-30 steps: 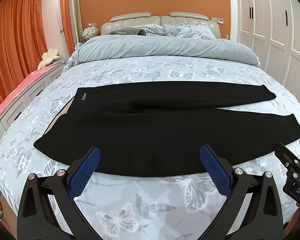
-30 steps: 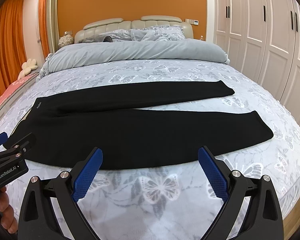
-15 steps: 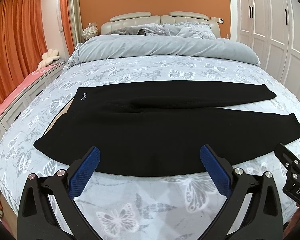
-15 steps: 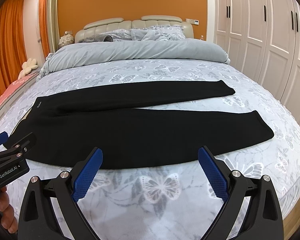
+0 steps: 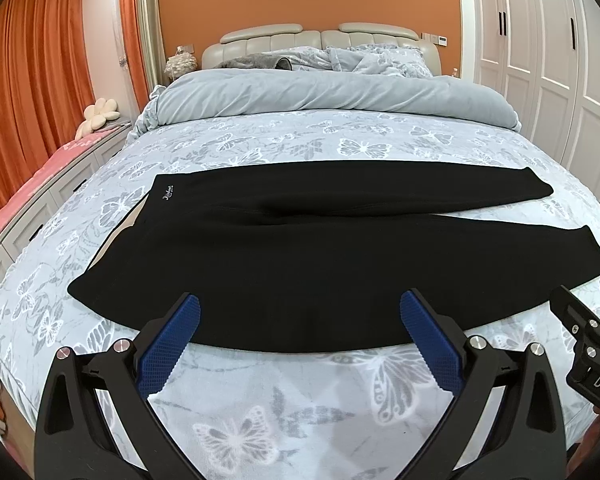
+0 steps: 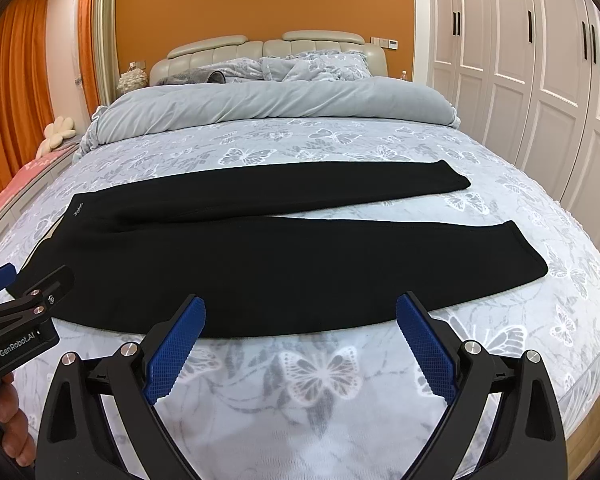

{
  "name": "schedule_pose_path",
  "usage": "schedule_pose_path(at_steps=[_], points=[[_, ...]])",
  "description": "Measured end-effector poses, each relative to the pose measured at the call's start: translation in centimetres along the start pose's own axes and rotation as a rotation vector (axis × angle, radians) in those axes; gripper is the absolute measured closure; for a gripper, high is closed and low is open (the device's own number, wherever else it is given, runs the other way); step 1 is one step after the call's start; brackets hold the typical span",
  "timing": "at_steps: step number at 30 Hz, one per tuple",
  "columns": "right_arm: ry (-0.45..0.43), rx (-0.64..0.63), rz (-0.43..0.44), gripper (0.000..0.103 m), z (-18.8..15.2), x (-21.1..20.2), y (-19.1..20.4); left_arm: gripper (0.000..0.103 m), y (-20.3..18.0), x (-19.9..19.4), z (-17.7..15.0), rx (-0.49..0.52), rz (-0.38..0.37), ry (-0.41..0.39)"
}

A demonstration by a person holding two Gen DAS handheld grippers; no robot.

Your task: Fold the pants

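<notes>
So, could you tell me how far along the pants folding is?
Done: the black pants lie flat across the bed, legs apart. In hand: nothing; the left gripper and right gripper hover open at the near edge. Left: every fold.

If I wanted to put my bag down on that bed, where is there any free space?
Free bedspread lies between the black pants and the near edge, though both open grippers, left gripper and right gripper, hover there. Another free band runs between the pants and the rolled grey duvet. The pants fill the middle.
</notes>
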State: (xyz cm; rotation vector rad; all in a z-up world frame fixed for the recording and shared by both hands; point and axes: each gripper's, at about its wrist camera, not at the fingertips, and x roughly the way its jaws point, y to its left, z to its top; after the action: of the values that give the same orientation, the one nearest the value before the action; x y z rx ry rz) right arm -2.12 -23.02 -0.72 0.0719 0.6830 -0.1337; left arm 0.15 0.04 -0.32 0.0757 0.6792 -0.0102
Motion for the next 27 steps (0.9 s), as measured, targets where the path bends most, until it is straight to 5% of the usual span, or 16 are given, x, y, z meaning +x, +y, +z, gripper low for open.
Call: schedule_pose_path(at_steps=[27], points=[[0.002, 0.0, 0.0, 0.009, -0.02, -0.08, 0.1, 0.005, 0.35, 0.21, -0.12, 0.003, 0.001, 0.003]])
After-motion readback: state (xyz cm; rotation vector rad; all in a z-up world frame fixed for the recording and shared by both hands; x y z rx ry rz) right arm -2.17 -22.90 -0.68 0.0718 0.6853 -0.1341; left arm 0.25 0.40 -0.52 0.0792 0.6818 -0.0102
